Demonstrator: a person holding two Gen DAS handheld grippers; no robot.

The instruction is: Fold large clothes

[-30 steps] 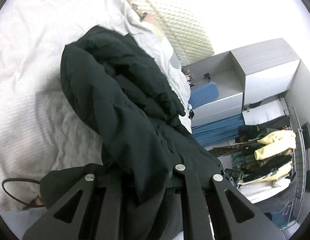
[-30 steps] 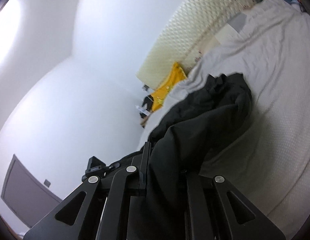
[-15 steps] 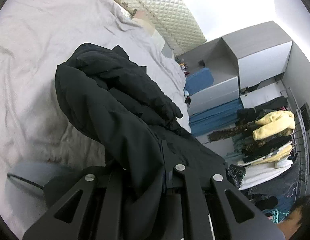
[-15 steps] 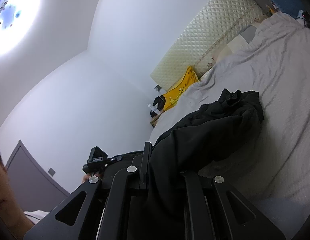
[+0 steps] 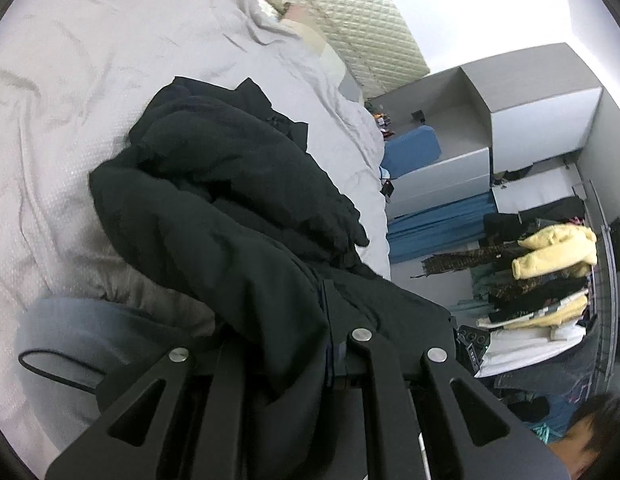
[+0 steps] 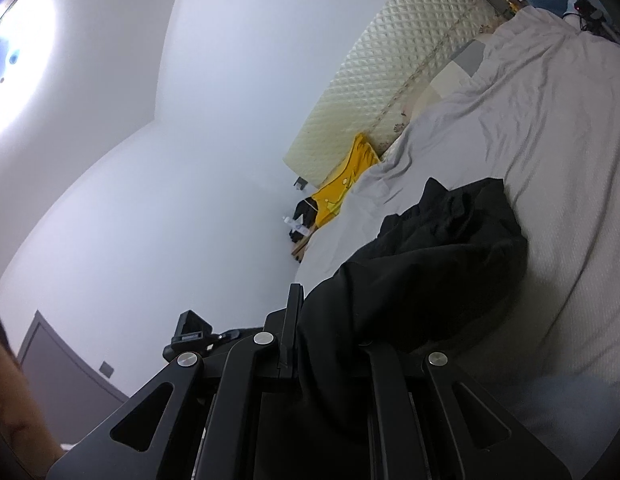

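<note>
On the wrinkled pale grey bed sheet (image 5: 69,128) lies a bulky black padded jacket (image 5: 229,200), bunched in thick folds, its long axis running from the two grippers away up the bed toward the cream quilted headboard (image 5: 350,28), the far end resting on the sheet and the near end lifted. Both the left gripper (image 5: 334,344) and the right gripper (image 6: 330,344) have their jaws closed tight on the jacket's near edge, cloth pinched between them and hanging below. Beyond the headboard end lies a yellow garment (image 6: 342,188), and off the bed's side stand grey cabinets (image 5: 510,120) and a rack of hanging clothes (image 5: 542,272).
</note>
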